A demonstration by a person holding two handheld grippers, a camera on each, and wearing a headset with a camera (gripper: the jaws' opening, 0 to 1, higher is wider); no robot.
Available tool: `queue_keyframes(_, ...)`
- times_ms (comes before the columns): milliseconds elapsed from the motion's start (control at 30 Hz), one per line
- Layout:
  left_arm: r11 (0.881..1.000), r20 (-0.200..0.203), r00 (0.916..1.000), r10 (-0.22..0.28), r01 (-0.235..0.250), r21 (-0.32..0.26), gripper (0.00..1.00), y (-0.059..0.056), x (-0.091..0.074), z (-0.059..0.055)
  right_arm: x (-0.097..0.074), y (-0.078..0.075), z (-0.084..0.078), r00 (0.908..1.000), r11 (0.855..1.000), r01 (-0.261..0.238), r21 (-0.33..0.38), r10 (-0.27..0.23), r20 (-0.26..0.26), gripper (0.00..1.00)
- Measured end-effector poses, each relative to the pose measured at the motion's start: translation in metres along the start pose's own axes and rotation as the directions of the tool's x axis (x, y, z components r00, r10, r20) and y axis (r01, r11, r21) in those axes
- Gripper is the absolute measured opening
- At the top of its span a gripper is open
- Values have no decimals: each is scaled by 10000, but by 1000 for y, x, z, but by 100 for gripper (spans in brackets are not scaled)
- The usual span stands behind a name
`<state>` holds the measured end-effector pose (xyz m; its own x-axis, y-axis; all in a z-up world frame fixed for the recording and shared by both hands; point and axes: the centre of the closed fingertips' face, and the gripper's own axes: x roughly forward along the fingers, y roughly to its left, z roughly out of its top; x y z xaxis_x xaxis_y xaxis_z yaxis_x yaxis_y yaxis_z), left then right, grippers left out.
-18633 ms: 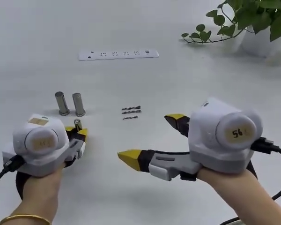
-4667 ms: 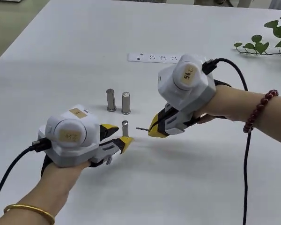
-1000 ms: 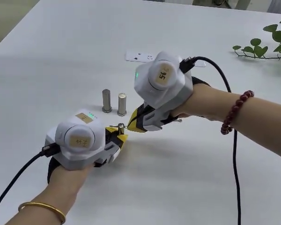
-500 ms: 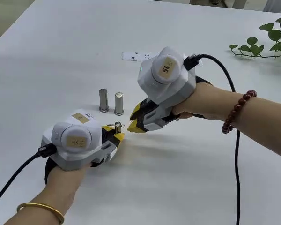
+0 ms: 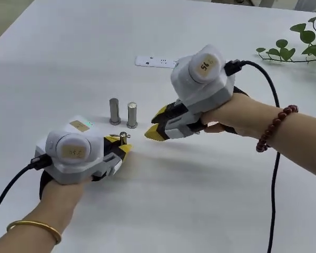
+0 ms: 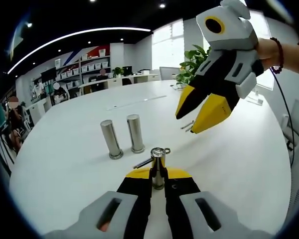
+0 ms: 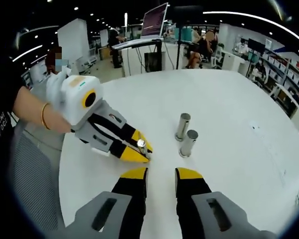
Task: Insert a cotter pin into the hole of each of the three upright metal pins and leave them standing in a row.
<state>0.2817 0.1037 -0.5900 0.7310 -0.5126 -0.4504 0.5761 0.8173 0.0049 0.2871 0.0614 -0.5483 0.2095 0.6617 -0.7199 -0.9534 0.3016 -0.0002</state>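
Note:
My left gripper (image 5: 122,146) (image 6: 158,175) is shut on a short metal pin (image 5: 124,138) (image 6: 158,160), holding it upright on the table. A cotter pin (image 6: 150,158) runs through the hole near its top. Two more metal pins (image 5: 114,110) (image 5: 131,115) stand side by side just behind it, bare; they are also in the left gripper view (image 6: 111,139) (image 6: 135,133). My right gripper (image 5: 157,125) (image 7: 160,174) hovers open to the right of the held pin, nothing between its jaws. Loose cotter pins (image 6: 188,125) lie on the table under it.
A white power strip (image 5: 157,61) lies at the back of the white table (image 5: 200,200). A potted plant (image 5: 300,37) trails leaves at the far right. Each gripper drags a black cable (image 5: 274,174) toward the near edge.
My right gripper has opened and drawn back to the right, away from the held pin; the cotter pin stays in the pin's hole. The left gripper keeps its hold.

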Motion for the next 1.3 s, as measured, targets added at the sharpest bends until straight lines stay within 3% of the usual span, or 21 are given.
queue_keyframes(333, 9999, 23, 10000, 14, -14, -115, 6, 1, 0, 0, 0, -1, -7, 9998, 9991, 152, 391, -157, 132, 21)
queue_keyframes(667, 9997, -183, 9998, 44, -48, -239, 7, 3, 0, -5, 1, -1, -11, 9998, 9994, 173, 308, -172, -50, 21)
queue_keyframes(1100, 9989, -510, 9987, 6, -30, -467, 22, -1, -2, -12, 2, -7, -6, 9992, 9987, 350, 382, -358, 203, 23)
queue_keyframes(1300, 9971, -486, 9988, 115, -151, -750, 33, 2, -9, -9, 6, -14, 5, 9951, 9959, 617, 663, -665, 728, 24)
